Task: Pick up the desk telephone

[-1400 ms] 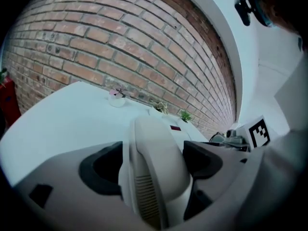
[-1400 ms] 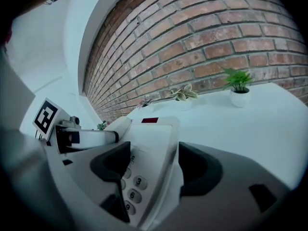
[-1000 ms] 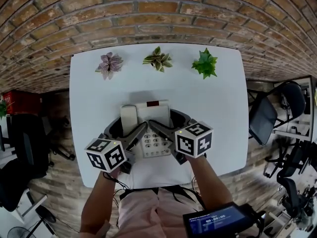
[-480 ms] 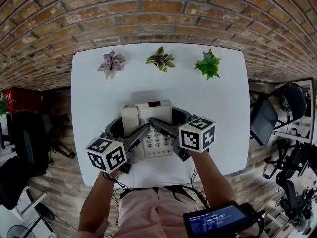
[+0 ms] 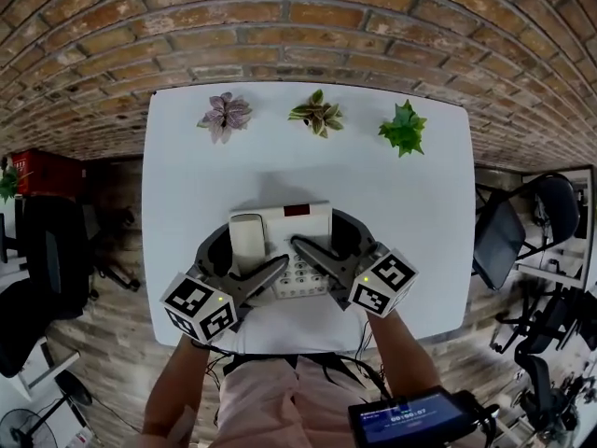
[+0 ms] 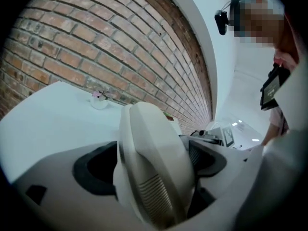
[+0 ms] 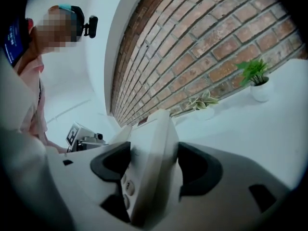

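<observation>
White table (image 5: 187, 166) set against a brick wall (image 5: 298, 26), with a row of potted plants (image 5: 317, 116) along its far edge. Desk telephone (image 5: 284, 218) lies over the near middle, taken from both sides. Left gripper (image 6: 154, 162): jaws wide and opening, pads against the handset edge. Right gripper (image 7: 154, 167): jaws closing, pads on the keypad edge

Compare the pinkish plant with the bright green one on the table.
Place: the pinkish plant is at the left end of the row of three, the bright green plant at the right end. Colour: the pinkish plant has pale pink-purple leaves, the bright green plant solid green ones. Both are small and stand at the far edge of the white table, by the brick wall.
</observation>
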`<action>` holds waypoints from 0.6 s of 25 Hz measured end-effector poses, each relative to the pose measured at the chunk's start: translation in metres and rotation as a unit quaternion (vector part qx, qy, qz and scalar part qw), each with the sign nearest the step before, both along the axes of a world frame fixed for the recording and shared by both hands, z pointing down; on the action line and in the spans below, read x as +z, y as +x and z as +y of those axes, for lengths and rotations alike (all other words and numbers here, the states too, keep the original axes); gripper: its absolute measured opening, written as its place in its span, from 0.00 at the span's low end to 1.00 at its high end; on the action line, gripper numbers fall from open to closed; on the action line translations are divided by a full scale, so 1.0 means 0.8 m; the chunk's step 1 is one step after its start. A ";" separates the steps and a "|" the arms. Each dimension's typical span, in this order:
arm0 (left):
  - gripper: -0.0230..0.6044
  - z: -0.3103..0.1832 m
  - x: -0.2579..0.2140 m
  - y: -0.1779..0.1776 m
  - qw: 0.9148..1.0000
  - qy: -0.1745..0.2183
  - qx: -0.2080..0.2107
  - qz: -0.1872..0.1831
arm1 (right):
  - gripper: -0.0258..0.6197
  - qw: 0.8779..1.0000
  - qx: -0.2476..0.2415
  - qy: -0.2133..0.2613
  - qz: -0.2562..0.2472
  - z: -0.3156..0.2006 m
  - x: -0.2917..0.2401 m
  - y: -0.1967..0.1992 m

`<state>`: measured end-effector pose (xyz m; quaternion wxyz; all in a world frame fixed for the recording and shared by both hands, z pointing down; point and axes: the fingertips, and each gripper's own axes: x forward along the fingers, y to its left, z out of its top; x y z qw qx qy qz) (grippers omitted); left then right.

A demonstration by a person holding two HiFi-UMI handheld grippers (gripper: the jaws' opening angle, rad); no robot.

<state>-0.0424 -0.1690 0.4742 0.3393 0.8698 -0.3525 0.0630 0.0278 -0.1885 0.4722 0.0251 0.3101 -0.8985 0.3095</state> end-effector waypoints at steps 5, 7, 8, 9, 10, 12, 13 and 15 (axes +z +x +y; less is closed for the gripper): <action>0.79 0.006 0.009 -0.002 0.997 -0.037 0.021 0.068 | 0.52 1.000 -0.004 0.010 -0.016 0.009 0.001 -0.004; 0.79 0.005 0.008 0.000 0.996 -0.038 0.023 0.080 | 0.52 1.000 -0.003 0.011 -0.018 0.010 0.001 0.000; 0.79 0.005 0.007 0.000 0.996 -0.035 0.024 0.080 | 0.52 1.000 -0.004 0.012 -0.018 0.011 0.001 0.001; 0.79 0.005 0.005 0.001 0.996 -0.029 0.024 0.076 | 0.52 1.000 -0.005 0.013 -0.019 0.011 0.001 0.002; 0.78 0.006 0.003 0.000 0.997 -0.019 0.021 0.069 | 0.52 1.000 -0.007 0.014 -0.021 0.012 0.000 0.002; 0.78 0.008 -0.002 -0.001 0.998 0.003 0.016 0.055 | 0.54 0.999 -0.014 0.021 -0.023 0.012 -0.002 0.001; 0.78 0.010 -0.004 -0.002 0.999 0.013 0.013 0.051 | 0.54 0.999 -0.018 0.026 -0.023 0.013 -0.004 -0.001; 0.78 0.014 -0.011 -0.005 0.998 0.034 0.005 0.044 | 0.56 0.999 -0.025 0.034 -0.023 0.014 -0.008 -0.005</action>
